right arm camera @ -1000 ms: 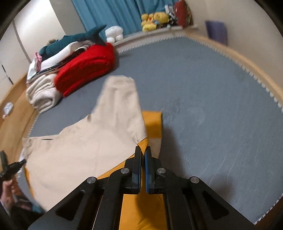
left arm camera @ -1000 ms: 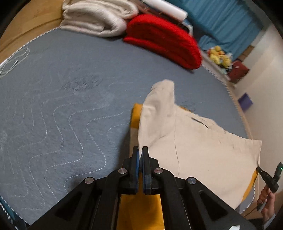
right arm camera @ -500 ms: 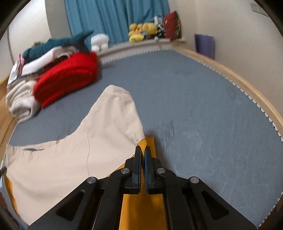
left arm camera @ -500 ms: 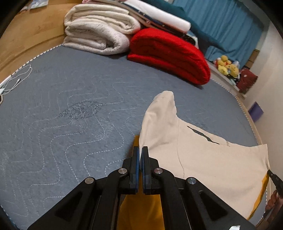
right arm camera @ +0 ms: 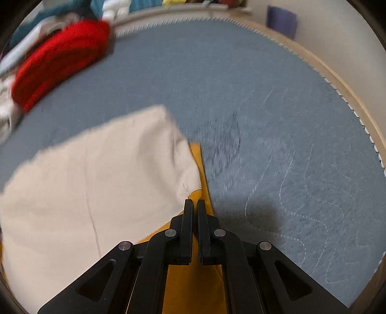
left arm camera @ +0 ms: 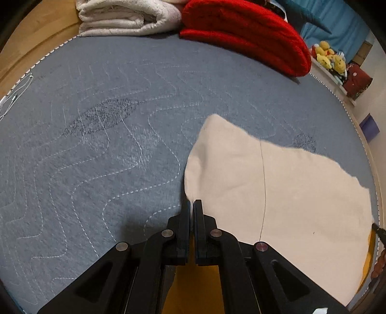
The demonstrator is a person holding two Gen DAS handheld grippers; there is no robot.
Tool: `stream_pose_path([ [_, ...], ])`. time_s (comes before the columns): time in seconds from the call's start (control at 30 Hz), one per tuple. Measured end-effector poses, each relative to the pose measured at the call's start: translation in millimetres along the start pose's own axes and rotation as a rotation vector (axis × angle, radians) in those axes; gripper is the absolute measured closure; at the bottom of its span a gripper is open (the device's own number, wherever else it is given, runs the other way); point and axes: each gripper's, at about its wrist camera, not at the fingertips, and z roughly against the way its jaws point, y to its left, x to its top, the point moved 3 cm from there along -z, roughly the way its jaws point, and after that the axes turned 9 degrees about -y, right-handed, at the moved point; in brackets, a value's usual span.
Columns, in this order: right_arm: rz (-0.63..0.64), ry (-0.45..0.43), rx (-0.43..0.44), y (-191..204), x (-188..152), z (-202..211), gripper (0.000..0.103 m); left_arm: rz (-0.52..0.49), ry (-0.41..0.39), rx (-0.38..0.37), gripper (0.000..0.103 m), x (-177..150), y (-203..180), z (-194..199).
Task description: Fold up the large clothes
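A large garment, cream (left arm camera: 272,190) on one side and mustard yellow (left arm camera: 195,285) on the other, lies spread on the grey quilted mat (left arm camera: 96,135). My left gripper (left arm camera: 191,205) is shut on its left edge, low over the mat. In the right wrist view the cream cloth (right arm camera: 96,183) lies to the left, with the yellow layer (right arm camera: 190,285) under the fingers. My right gripper (right arm camera: 195,205) is shut on the garment's right edge, where cream meets yellow.
A folded red knit (left arm camera: 243,29) and a folded white blanket (left arm camera: 125,17) lie at the mat's far edge. Plush toys (left arm camera: 330,55) sit on a ledge by blue curtains. A wooden floor (left arm camera: 31,41) borders the mat on the left, with a white cable (left arm camera: 17,96).
Both grippers have moved forward and down toward the mat with the garment edges. The cream cloth now covers more of the yellow layer and lies flatter.
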Motion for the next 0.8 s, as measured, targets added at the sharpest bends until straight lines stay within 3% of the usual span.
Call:
stream_pose_path([
  [0.07, 0.027, 0.012, -0.012, -0.1, 1.3, -3.7, 0.1, 0.007, 0.067, -0.007, 0.1, -8.3, -0.4, -8.0],
  [0.13, 0.034, 0.085, -0.008, 0.1, -6.2, -14.4, 0.1, 0.045, 0.136, -0.025, 0.093, -15.0, 3.3, -10.3],
  [0.2, 0.022, 0.138, -0.01, -5.1, -12.8, -17.2, 0.097, 0.043, 0.104, -0.007, 0.083, -11.4, 7.1, 5.1],
  [0.3, -0.002, 0.085, 0.004, -13.9, -6.3, 6.2, 0.087, 0.001, 0.006, -0.015, 0.071, -6.6, 6.8, 45.6],
  [0.4, 0.031, 0.012, 0.024, -18.9, -1.6, 38.9, 0.087, -0.046, -0.005, -0.146, 0.07, -16.6, -2.1, 76.7],
  [0.5, 0.102, -0.022, 0.133, -13.5, -9.6, 68.1, 0.087, -0.142, 0.132, -0.354, 0.069, -52.8, -21.1, 88.3],
  [0.57, 0.178, 0.032, 0.28, -3.6, -29.5, 83.4, 0.087, -0.275, 0.198, -0.388, 0.069, -78.0, -34.2, 91.6],
  [0.63, 0.281, 0.093, 0.344, 5.4, -52.5, 89.2, 0.087, -0.45, 0.266, -0.386, 0.069, -113.2, -43.4, 91.7],
  [0.73, 0.46, 0.245, 0.3, 7.3, -102.1, 79.5, 0.087, -0.546, 0.342, -0.286, 0.068, -142.7, -26.9, 71.8],
  [0.8, 0.527, 0.346, 0.24, -2.1, -128.7, 64.8, 0.087, -0.528, 0.354, -0.275, 0.072, -144.5, -17.3, 69.0],
])
